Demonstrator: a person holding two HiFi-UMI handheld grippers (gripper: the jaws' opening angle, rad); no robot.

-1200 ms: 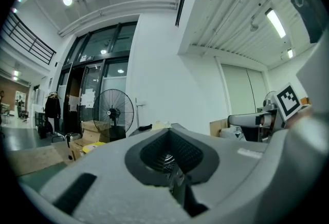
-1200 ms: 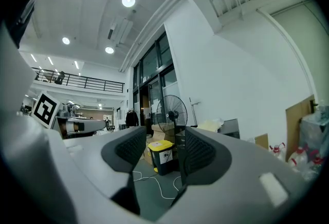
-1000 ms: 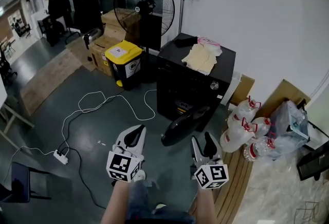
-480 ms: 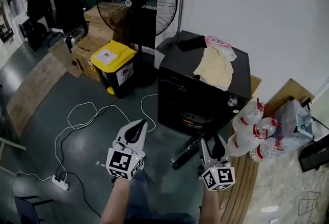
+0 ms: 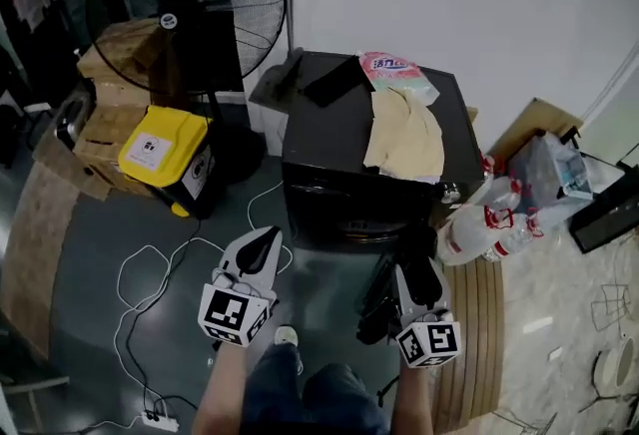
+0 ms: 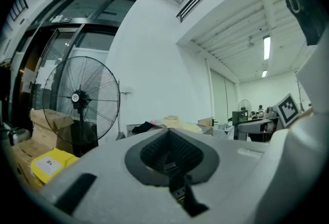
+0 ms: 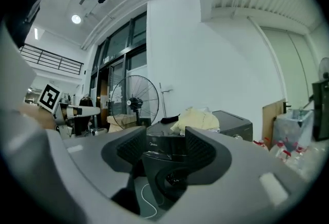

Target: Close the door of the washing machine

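Observation:
The black washing machine (image 5: 339, 159) stands against the white wall, front toward me. Its round door (image 5: 382, 295) hangs open, swung out toward me and seen nearly edge-on. My right gripper (image 5: 420, 275) is open, just right of the door's outer edge; whether it touches, I cannot tell. In the right gripper view the door (image 7: 160, 174) and the machine (image 7: 234, 126) fill the gap between the spread jaws of the right gripper (image 7: 164, 148). My left gripper (image 5: 262, 245) is shut and empty, left of the door above the floor. The left gripper (image 6: 172, 153) shows closed pads.
A yellow cloth (image 5: 404, 134), a pink packet (image 5: 391, 69) and a black item (image 5: 334, 79) lie on the machine. A standing fan (image 5: 195, 4) and a yellow bin (image 5: 165, 159) are at the left. Water bottles (image 5: 479, 223) crowd the right side. A white cable (image 5: 160, 263) trails over the floor.
I have come closer to the machine. The door has swung from wide open toward the right. My right gripper has moved up beside it; the left has stayed shut.

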